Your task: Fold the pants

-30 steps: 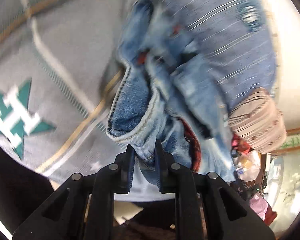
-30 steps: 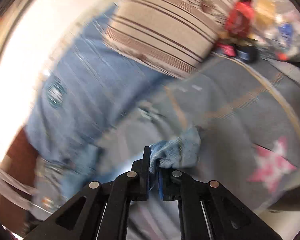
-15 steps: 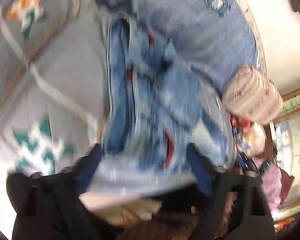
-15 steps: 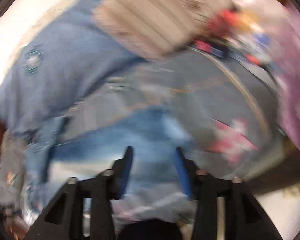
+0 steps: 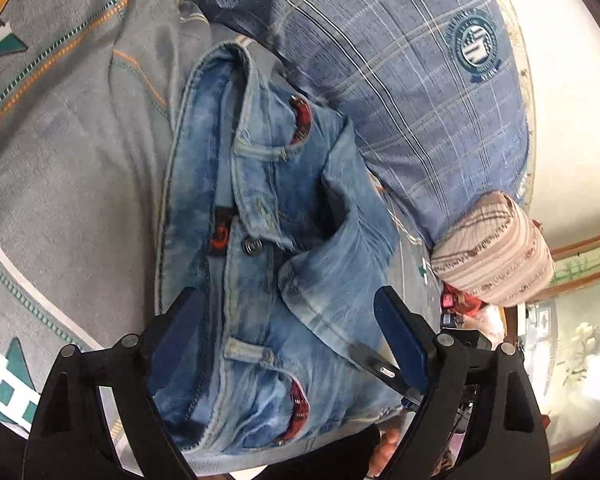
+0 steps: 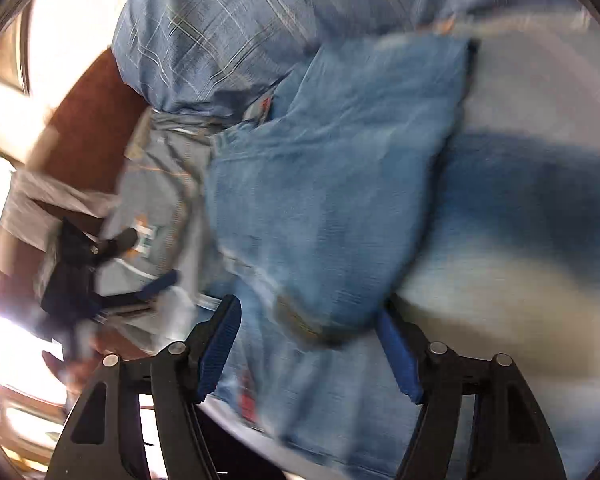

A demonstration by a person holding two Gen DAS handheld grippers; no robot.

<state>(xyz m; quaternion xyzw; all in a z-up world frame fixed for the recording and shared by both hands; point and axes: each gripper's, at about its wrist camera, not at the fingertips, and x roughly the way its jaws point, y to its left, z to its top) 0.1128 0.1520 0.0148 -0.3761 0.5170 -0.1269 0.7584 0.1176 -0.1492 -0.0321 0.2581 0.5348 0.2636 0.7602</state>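
Left wrist view: the left hand-held gripper hangs over a pair of light-wash jeans with its blue-padded fingers spread wide, pinching nothing. The jeans lie bunched on a grey bedspread patterned with teal stars, waistband up, with a metal button and a small leather tag showing beside it. One denim leg is folded over onto the seat area. Just beyond the jeans sits a blue plaid pillow bearing a round crest, and a striped brown bolster lies next to it.

In the right wrist view, which is blurred, the right hand-held gripper is likewise spread apart and grips nothing; the folded denim sits between and just ahead of its fingertips. The left hand-held gripper shows dimly at the left edge there.
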